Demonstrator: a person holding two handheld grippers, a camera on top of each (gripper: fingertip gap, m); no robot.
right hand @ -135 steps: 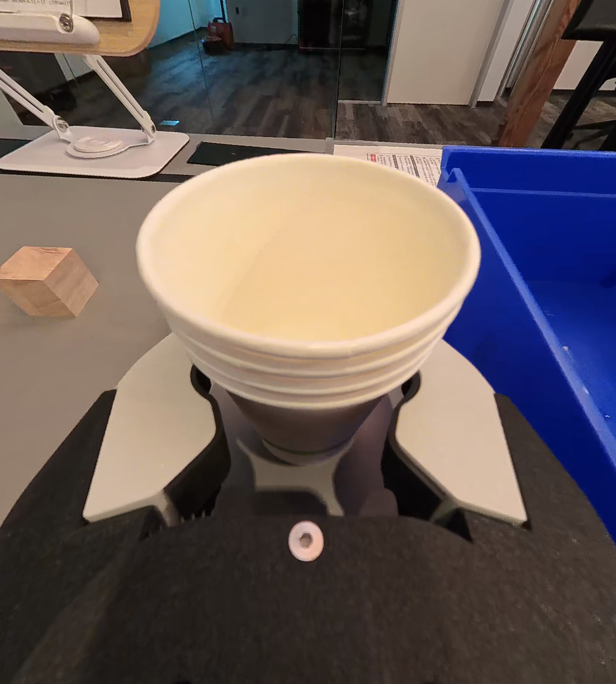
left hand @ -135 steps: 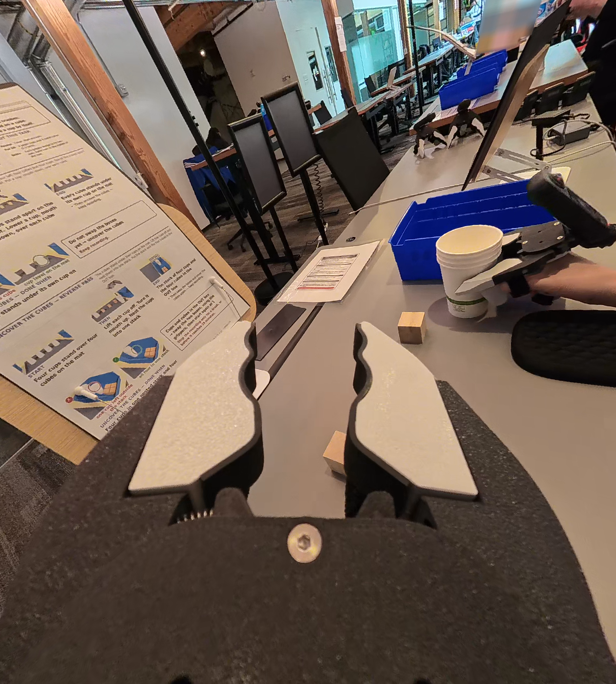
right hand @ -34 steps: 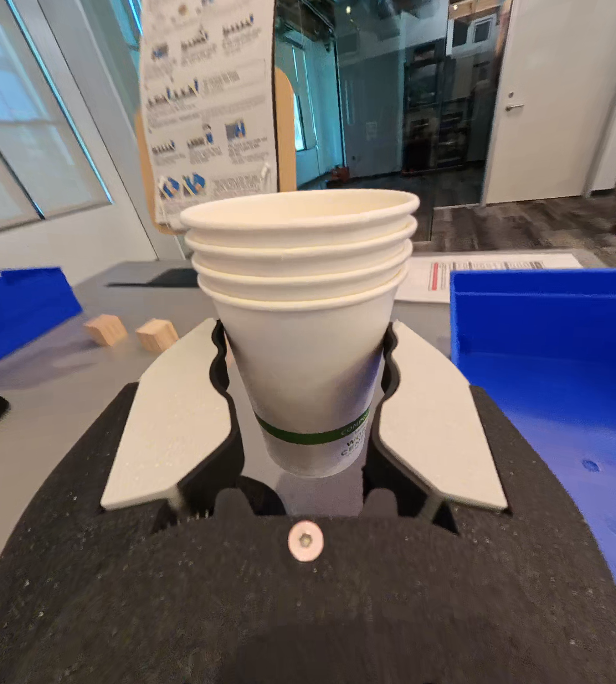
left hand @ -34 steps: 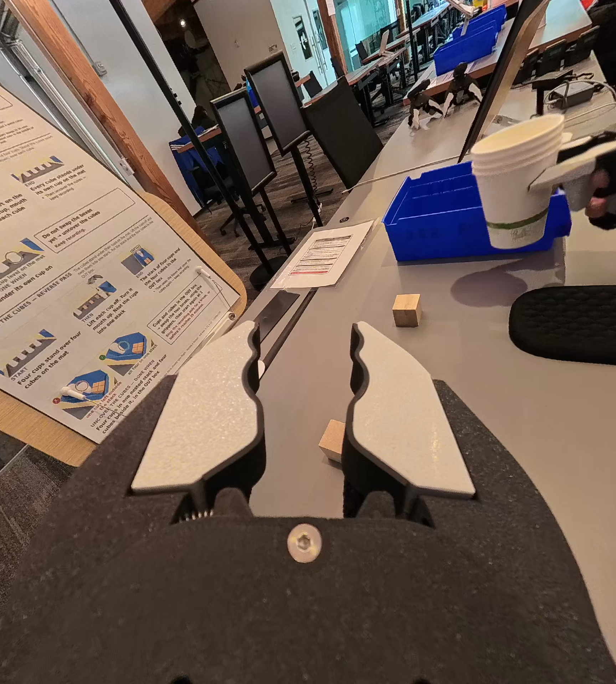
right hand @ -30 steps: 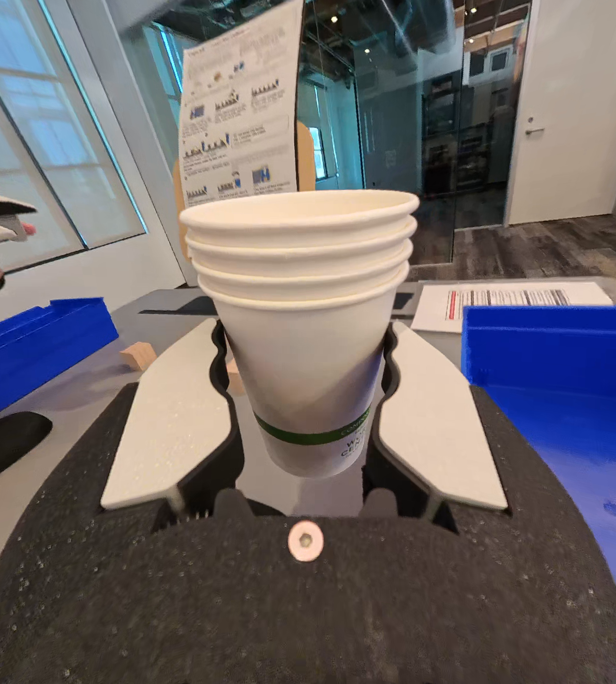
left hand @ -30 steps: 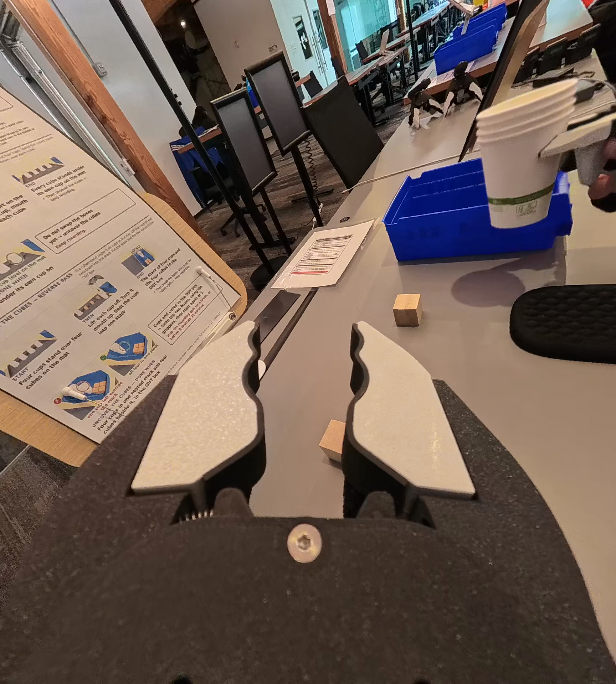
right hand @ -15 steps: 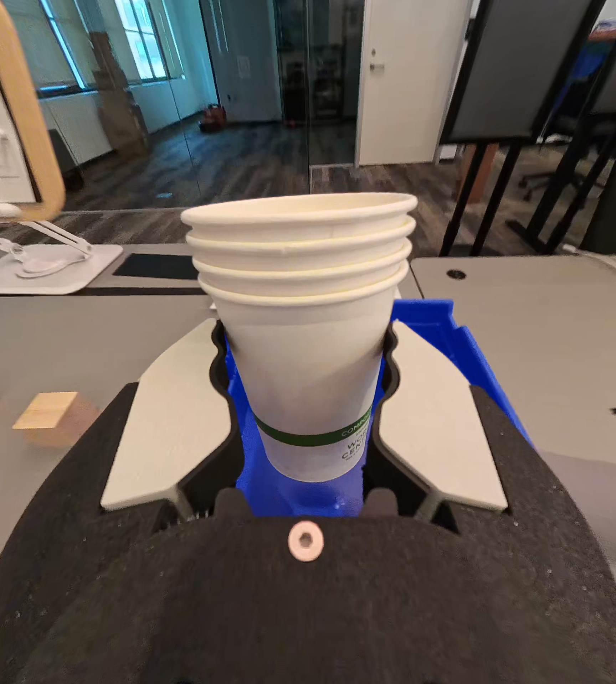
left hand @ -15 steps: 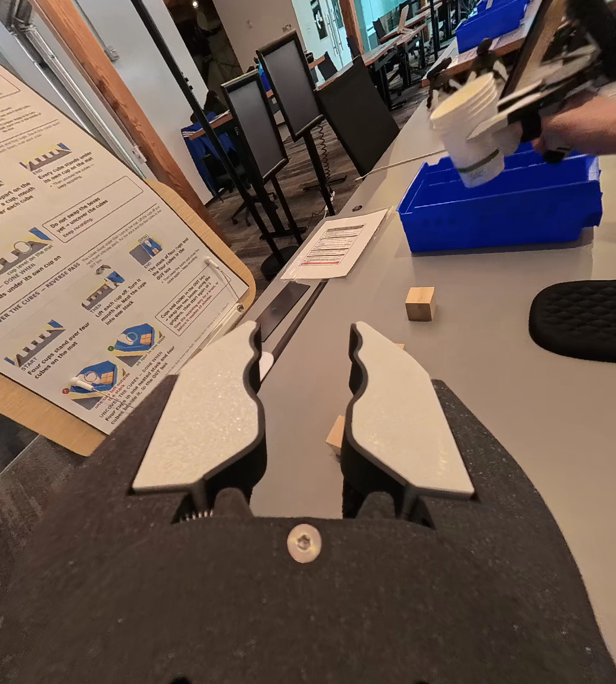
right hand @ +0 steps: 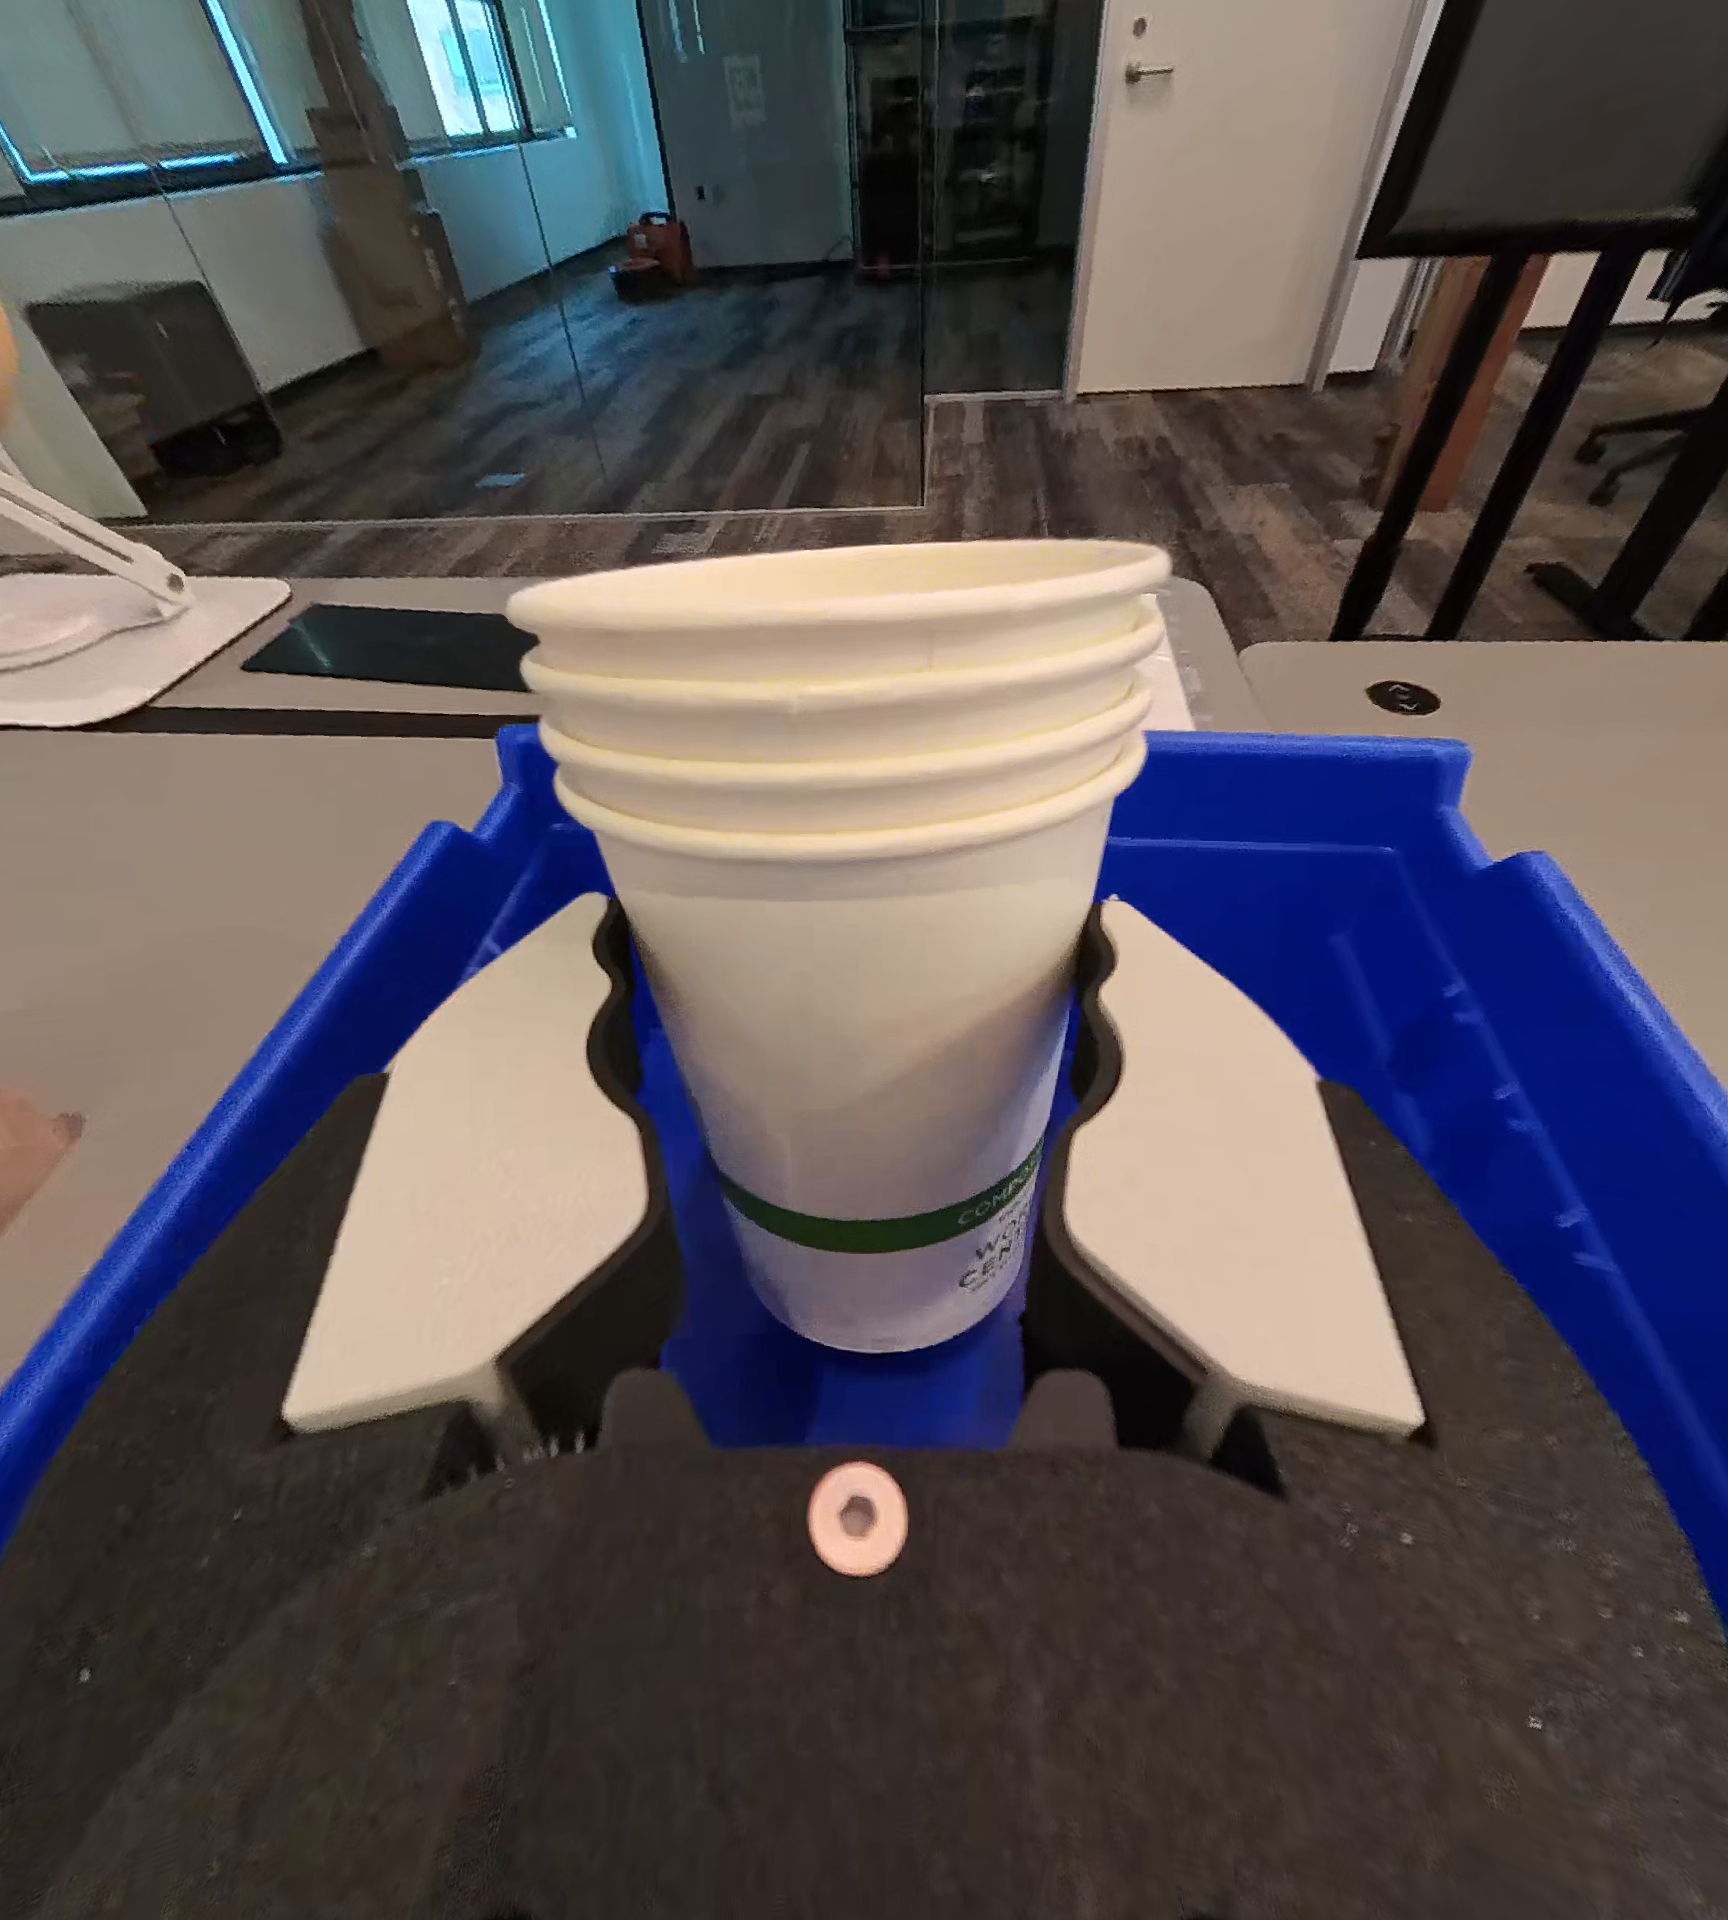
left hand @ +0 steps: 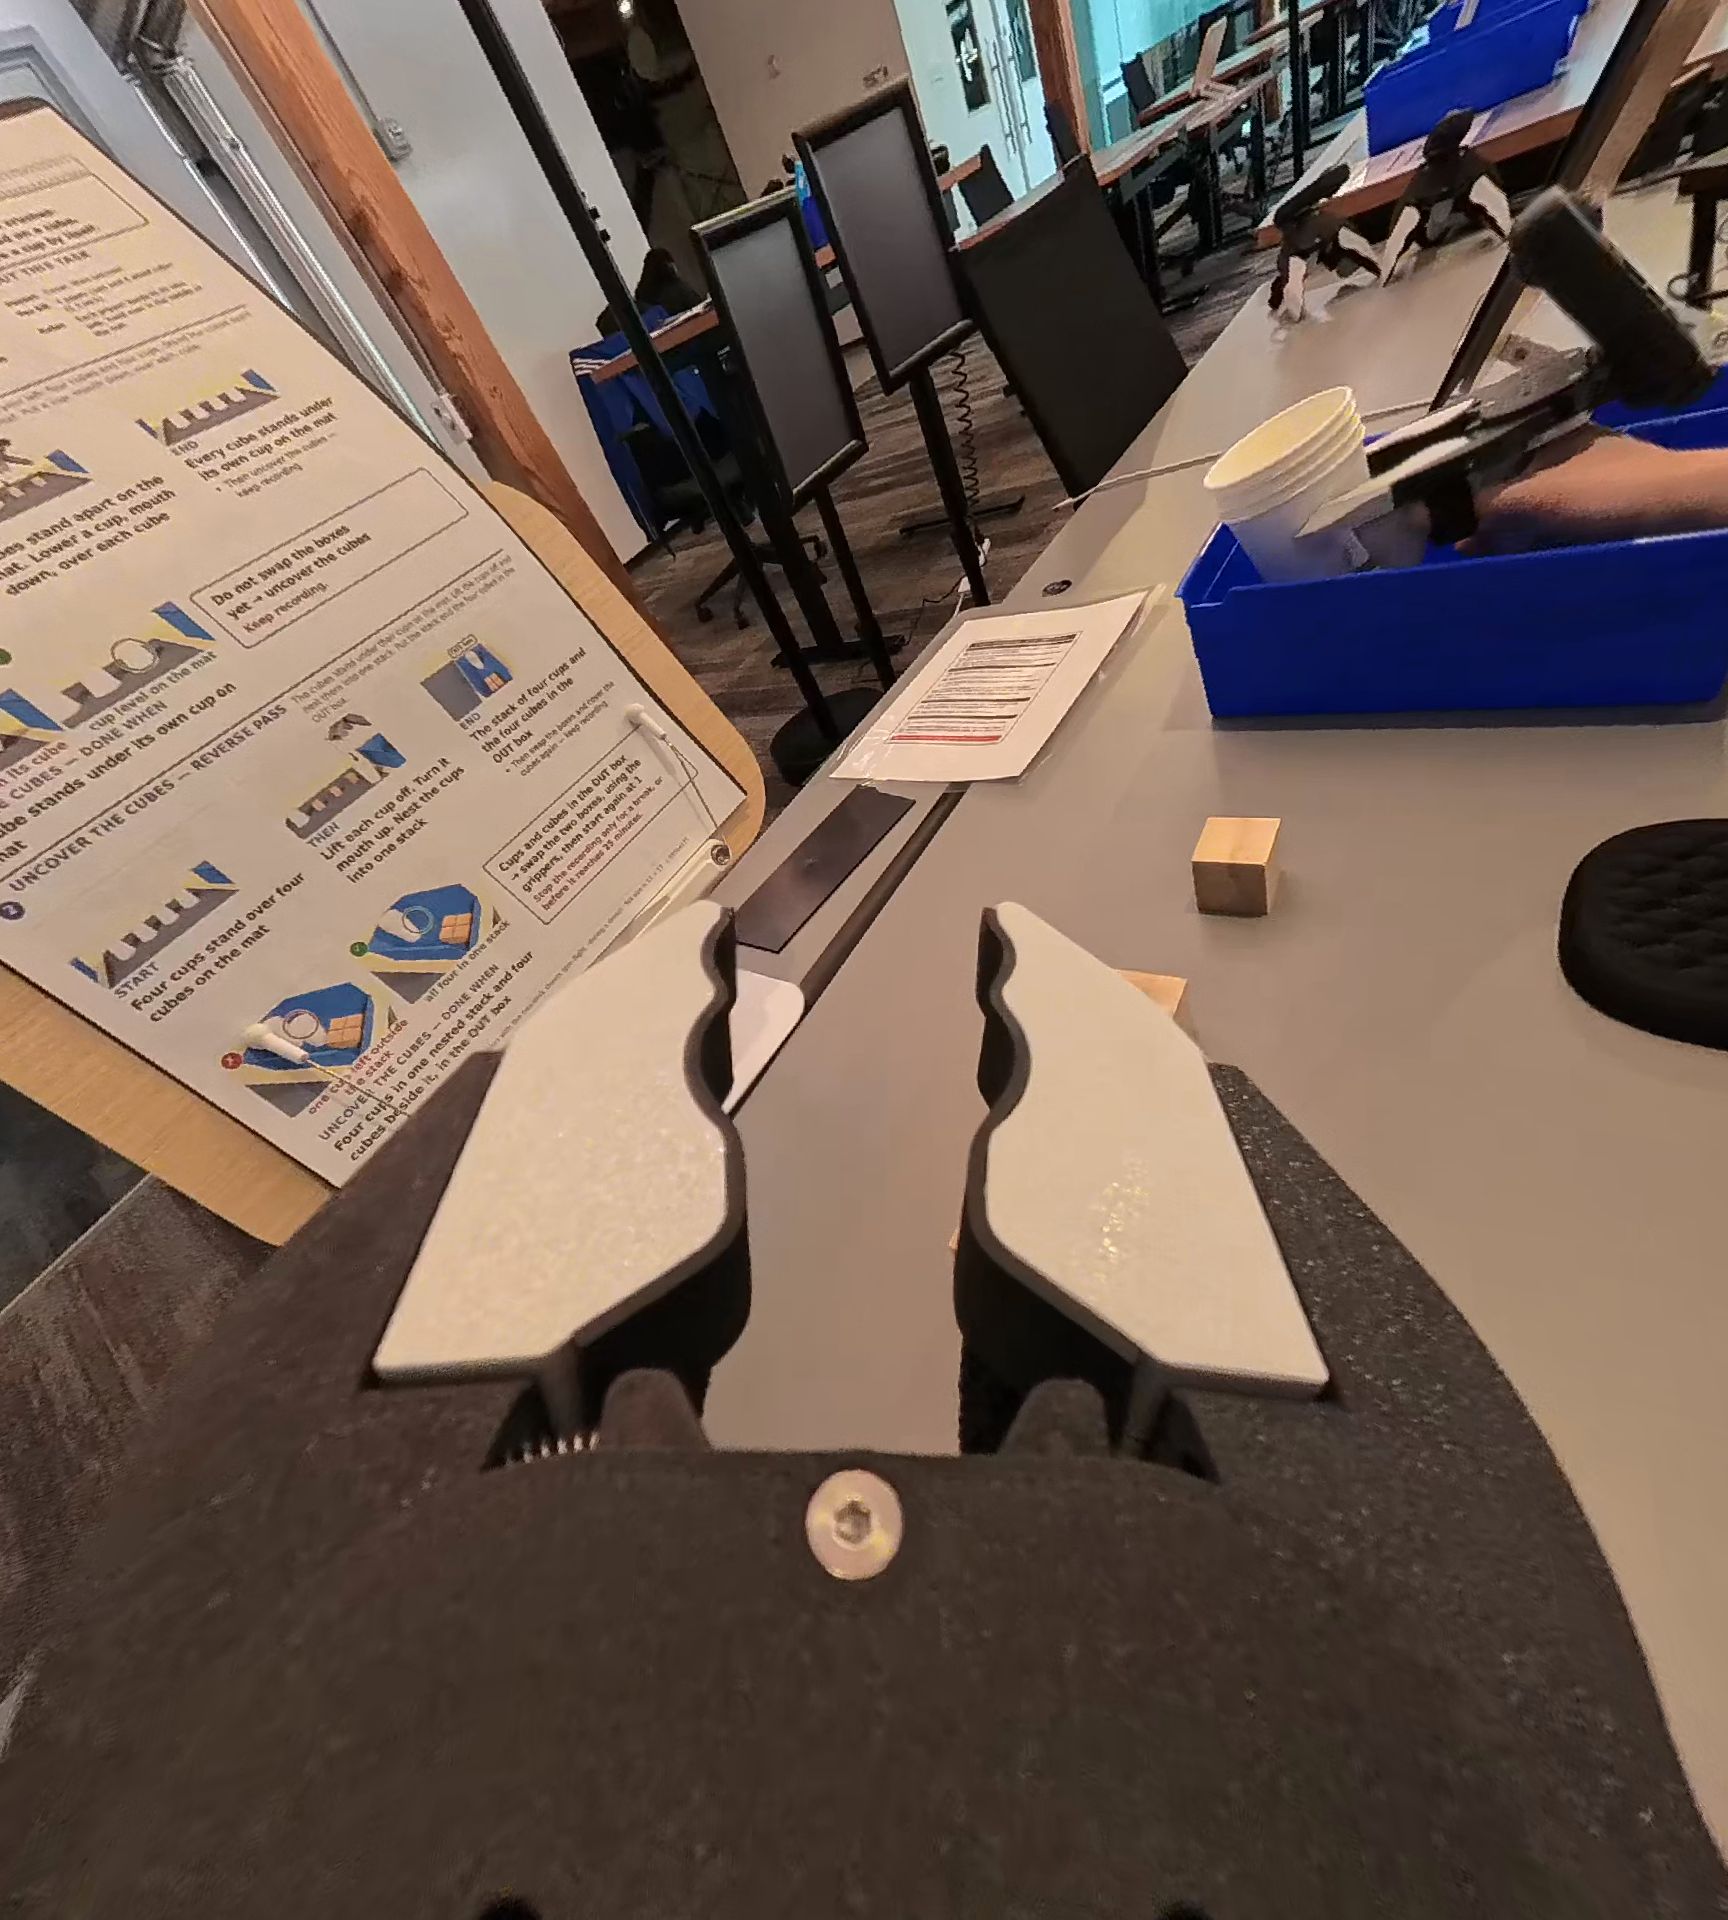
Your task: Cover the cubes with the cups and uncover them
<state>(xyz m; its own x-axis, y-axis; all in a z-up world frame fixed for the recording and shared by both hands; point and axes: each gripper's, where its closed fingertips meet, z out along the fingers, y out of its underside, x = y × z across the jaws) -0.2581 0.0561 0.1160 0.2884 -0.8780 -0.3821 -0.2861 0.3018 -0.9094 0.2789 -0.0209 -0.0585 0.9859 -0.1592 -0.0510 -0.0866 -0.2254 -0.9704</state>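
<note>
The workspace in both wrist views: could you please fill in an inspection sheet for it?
Surface: grey table, bare in front.
Job's things: stack of cups upright inside the blue bin; one wooden cube loose, another cube partly hidden.
Clutter: black mat, printed sheet.
Grippers: left tongs open, empty; right tongs shut on the cups.
Cables: thin cable beyond the bin.
Surroundings: instruction board, dark screens.

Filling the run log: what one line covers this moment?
right tongs: shut on cup stack, low inside blue bin | left tongs: open, empty | cube: loose on table
</note>
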